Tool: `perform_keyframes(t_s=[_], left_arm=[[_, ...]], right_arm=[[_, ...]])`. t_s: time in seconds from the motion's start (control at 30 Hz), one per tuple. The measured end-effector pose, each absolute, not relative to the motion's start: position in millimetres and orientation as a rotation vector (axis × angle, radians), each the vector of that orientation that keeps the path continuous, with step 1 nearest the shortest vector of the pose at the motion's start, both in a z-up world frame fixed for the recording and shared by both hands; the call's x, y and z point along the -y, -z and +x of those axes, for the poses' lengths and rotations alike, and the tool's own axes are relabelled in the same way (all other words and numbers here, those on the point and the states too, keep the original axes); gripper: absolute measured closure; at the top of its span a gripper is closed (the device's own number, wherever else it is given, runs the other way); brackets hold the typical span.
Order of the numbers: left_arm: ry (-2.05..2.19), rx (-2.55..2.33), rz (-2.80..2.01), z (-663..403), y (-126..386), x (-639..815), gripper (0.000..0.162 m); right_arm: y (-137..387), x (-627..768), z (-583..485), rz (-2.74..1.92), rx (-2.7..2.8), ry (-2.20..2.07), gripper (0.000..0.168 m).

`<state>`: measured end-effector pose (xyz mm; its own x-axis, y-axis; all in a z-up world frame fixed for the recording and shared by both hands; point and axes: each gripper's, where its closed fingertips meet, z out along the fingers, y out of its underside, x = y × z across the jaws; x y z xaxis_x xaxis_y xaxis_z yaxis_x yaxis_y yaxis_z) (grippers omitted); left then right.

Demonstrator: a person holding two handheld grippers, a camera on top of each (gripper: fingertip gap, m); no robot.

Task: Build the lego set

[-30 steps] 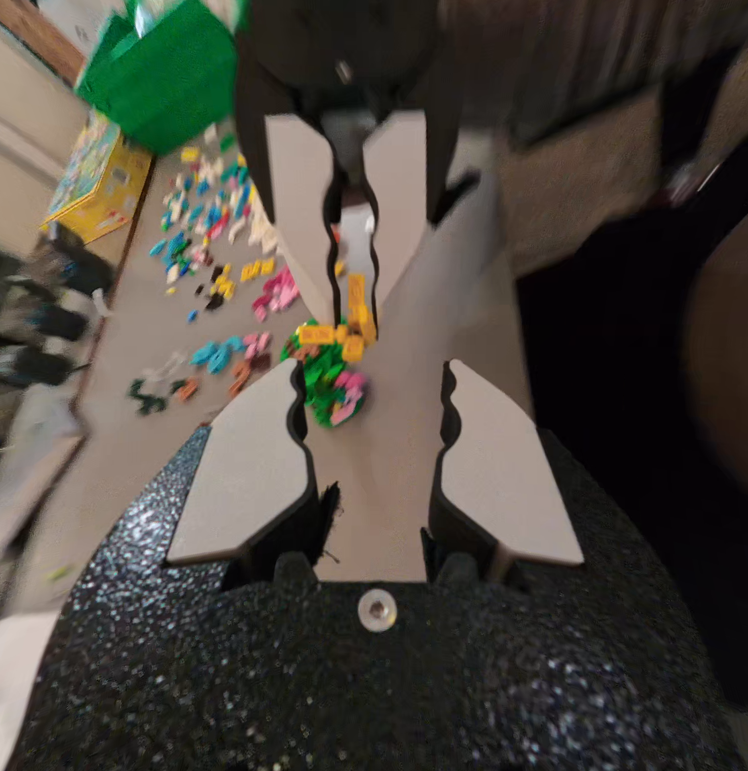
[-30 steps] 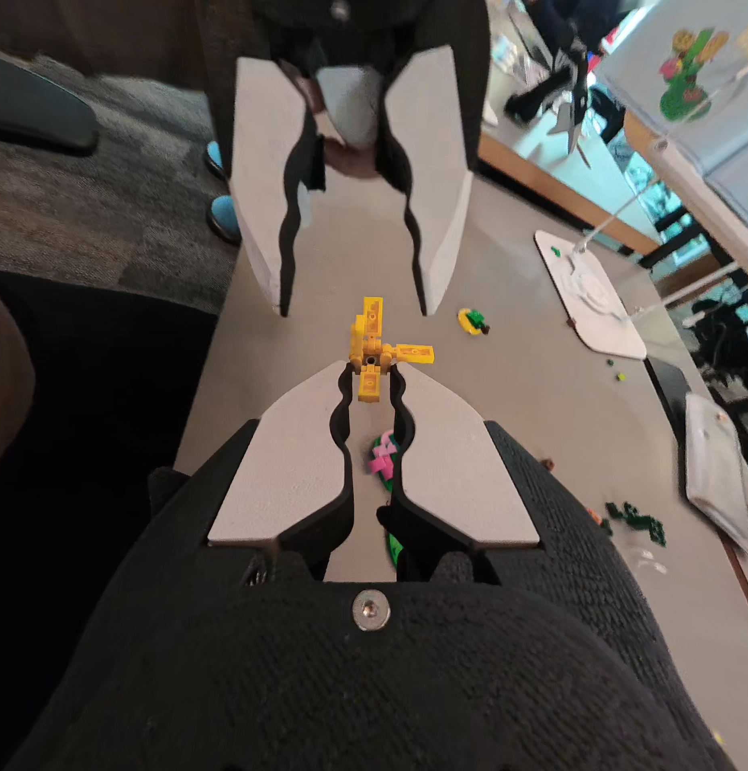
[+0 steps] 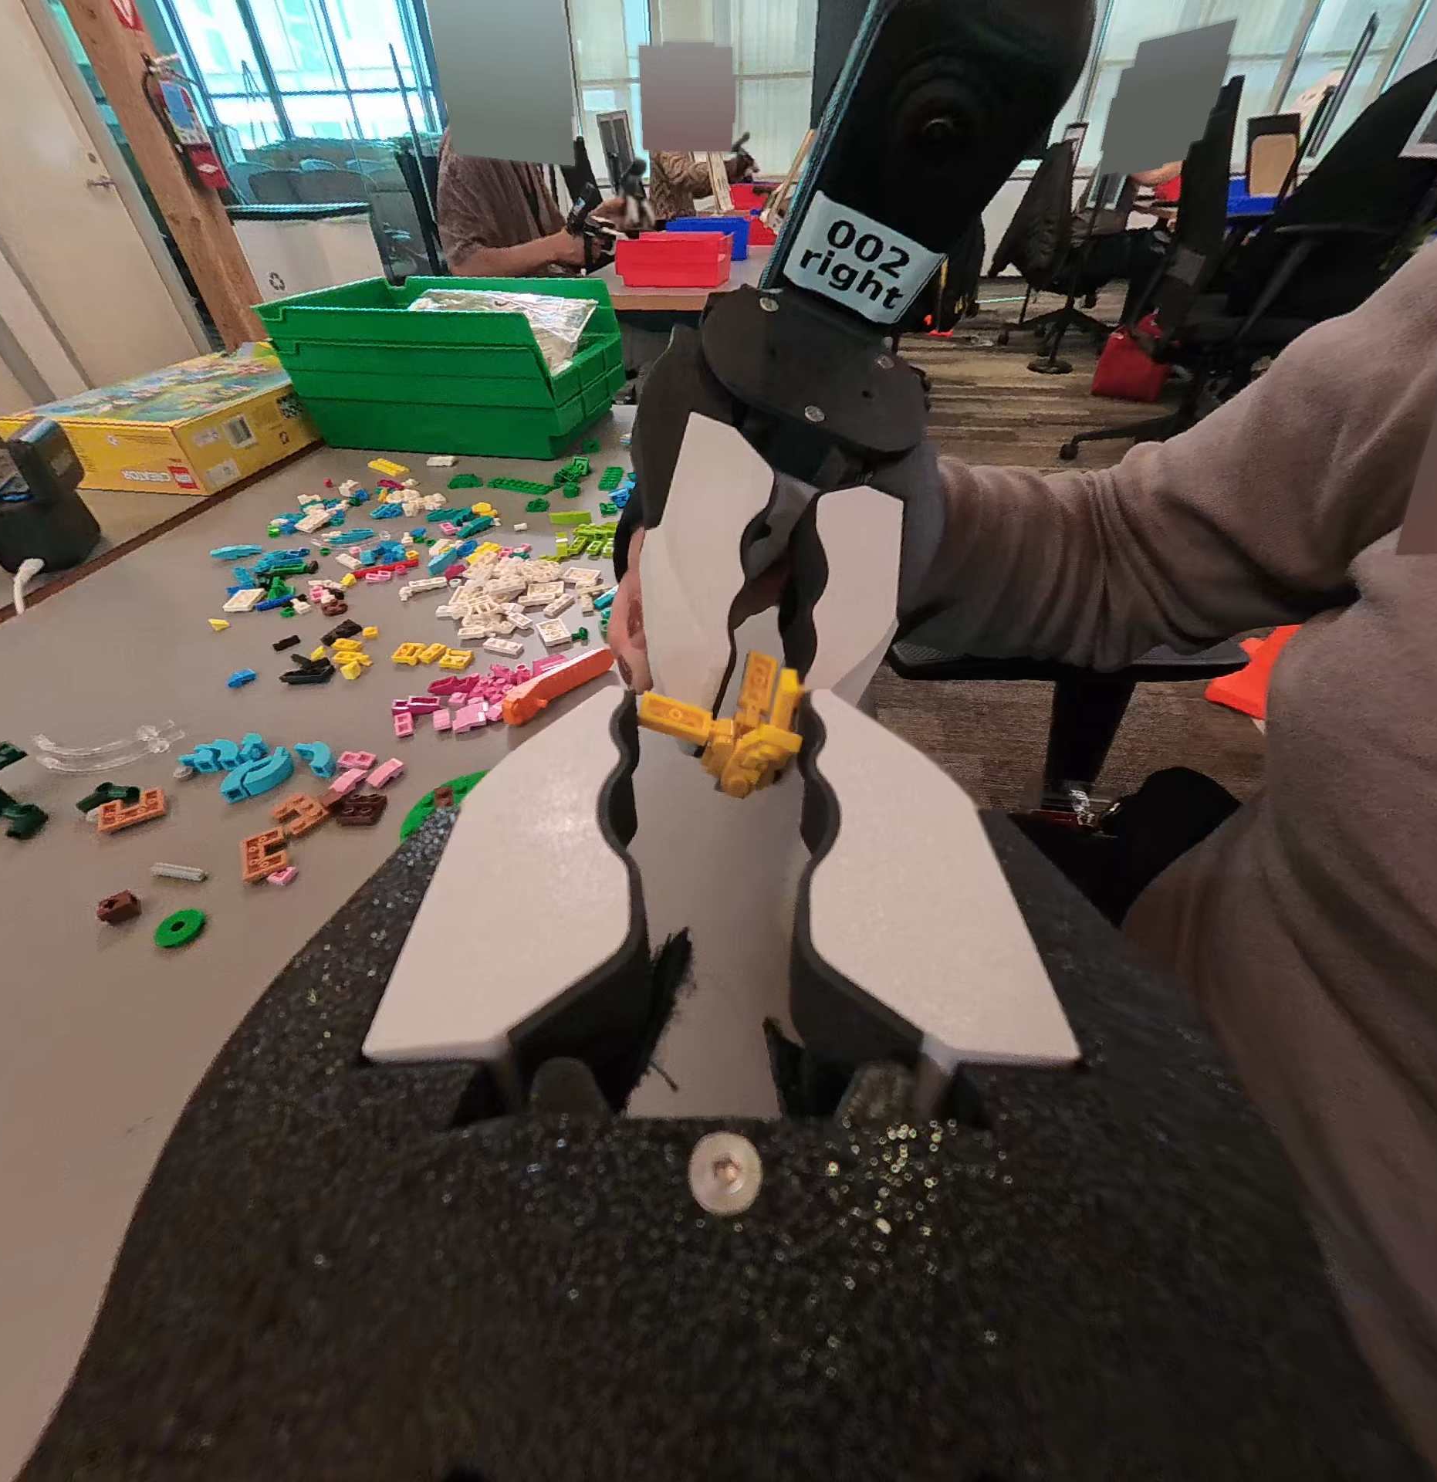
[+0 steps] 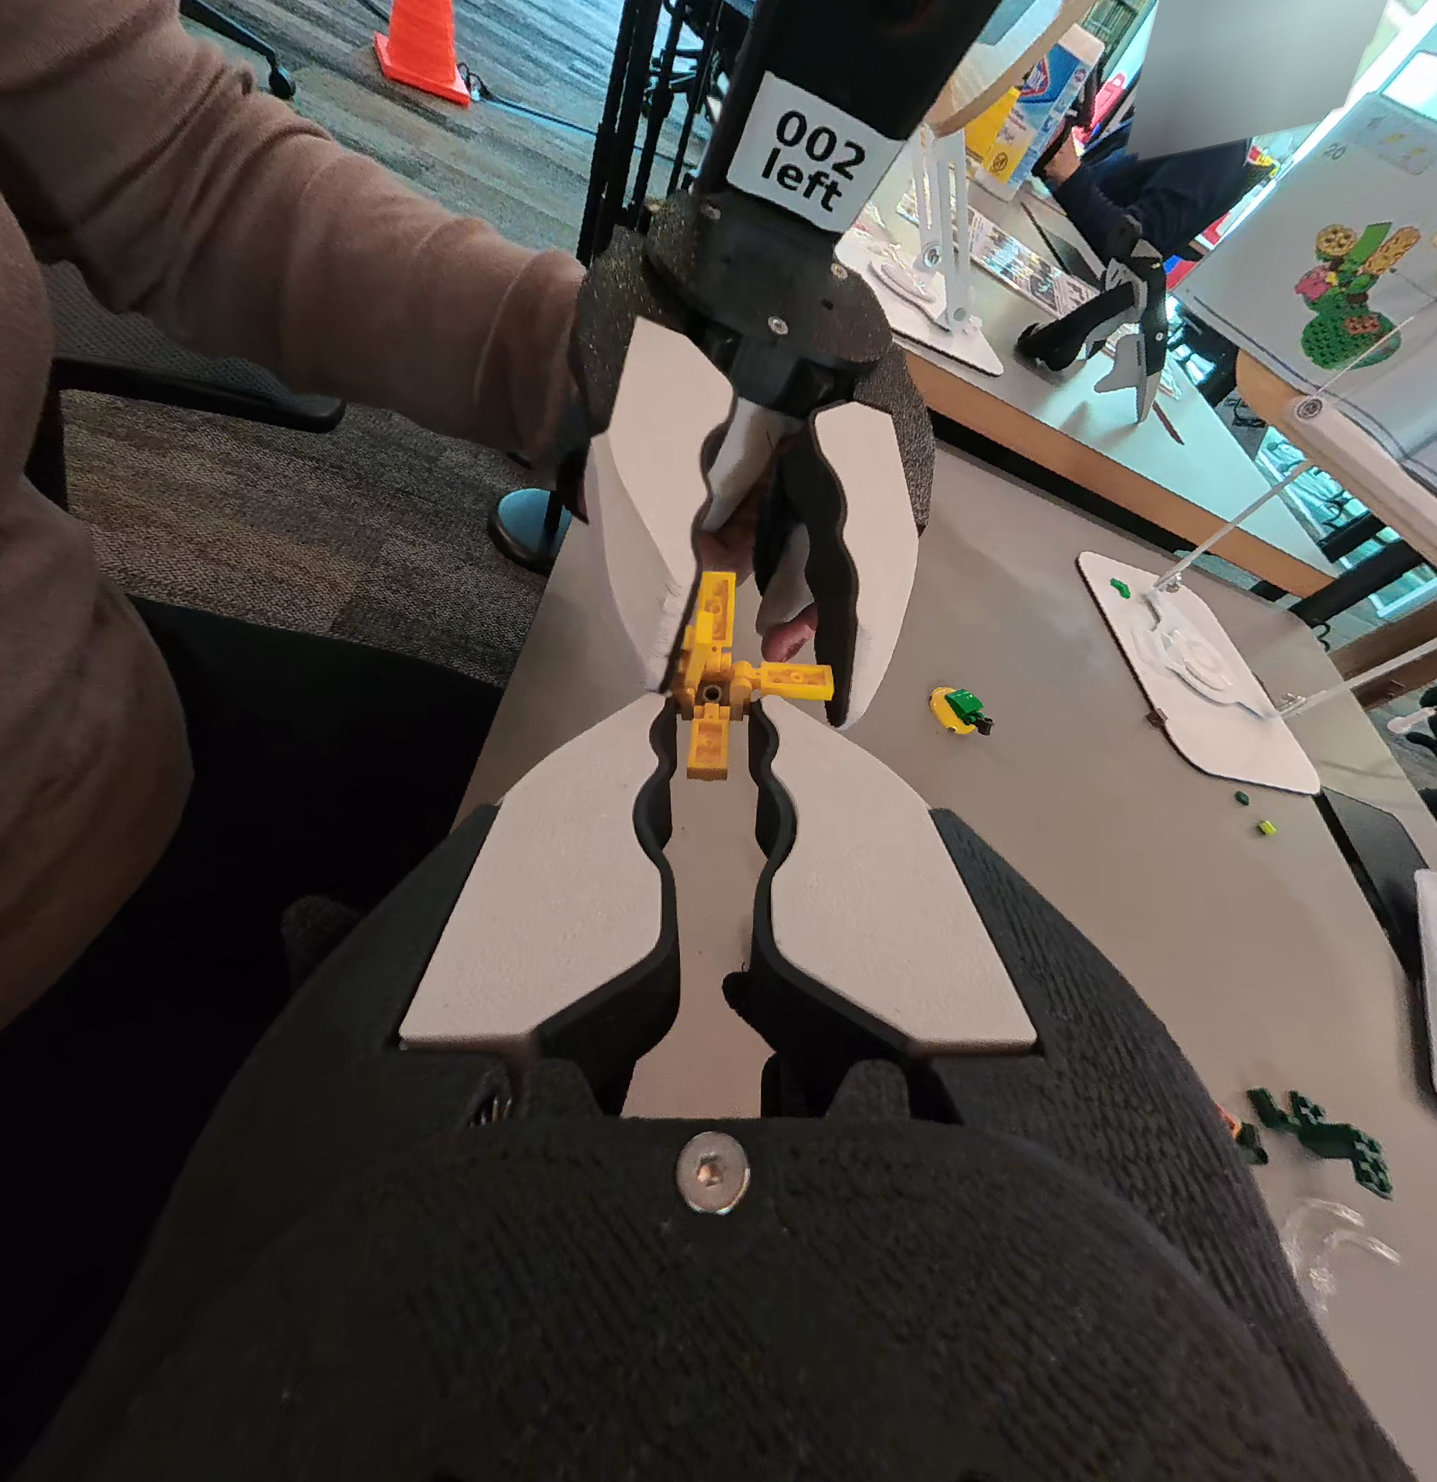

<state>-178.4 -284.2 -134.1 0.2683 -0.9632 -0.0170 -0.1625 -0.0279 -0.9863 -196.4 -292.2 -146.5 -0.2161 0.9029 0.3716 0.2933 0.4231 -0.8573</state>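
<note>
A small yellow Lego assembly with flat plates sticking out as arms is held in the air above the grey table. My right gripper is shut on its core. My left gripper is open, with its two fingertips on either side of the same assembly. The left gripper also shows in the right wrist view, coming from above, one finger against the upright yellow plate. The right gripper shows in the left wrist view, held by a hand in a brown sleeve.
Loose sorted bricks cover the table's left part, with an orange brick separator, a green bin and a yellow box behind. A white stand base, a small yellow-green piece and dark green pieces lie to the right. The grippers are tip to tip, or close to it. The small yellow-green piece is about equally far from each gripper, around 25 cm.
The left gripper has closed the distance, and its open fingers now straddle the yellow assembly. Both views have tilted up from the table. The right gripper still holds the assembly.
</note>
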Motion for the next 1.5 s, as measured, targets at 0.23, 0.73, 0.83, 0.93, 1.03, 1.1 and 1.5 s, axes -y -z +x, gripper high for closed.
perform_keyframes(t_s=[0.23,0.73,0.83,0.93,1.03,1.1,1.5], left_arm=[[0.838,-1.125,-1.402,-181.6,133.4,280.7,0.130],[0.655,-1.157,-1.328,-187.5,128.6,279.2,0.123],[0.603,-1.158,-1.306,-189.2,126.6,276.8,0.135],[0.501,-1.169,-1.266,-190.4,124.6,273.3,0.146],[0.412,-1.186,-1.227,-190.3,123.3,272.0,0.149],[0.375,-1.193,-1.201,-190.5,122.4,271.8,0.149],[0.709,-0.943,-1.340,-200.4,117.3,266.5,0.127]], right_arm=[[149.4,290.5,-197.8,-1.067,1.738,-0.813,0.153],[147.4,276.3,-200.4,-1.152,1.656,-0.804,0.153],[147.7,275.4,-201.3,-1.159,1.651,-0.801,0.153],[147.7,274.6,-202.3,-1.164,1.642,-0.800,0.154],[146.5,271.7,-202.5,-1.180,1.621,-0.804,0.154],[145.3,271.1,-203.0,-1.186,1.608,-0.815,0.154],[128.3,260.0,-201.9,-1.144,1.490,-0.790,0.153]])
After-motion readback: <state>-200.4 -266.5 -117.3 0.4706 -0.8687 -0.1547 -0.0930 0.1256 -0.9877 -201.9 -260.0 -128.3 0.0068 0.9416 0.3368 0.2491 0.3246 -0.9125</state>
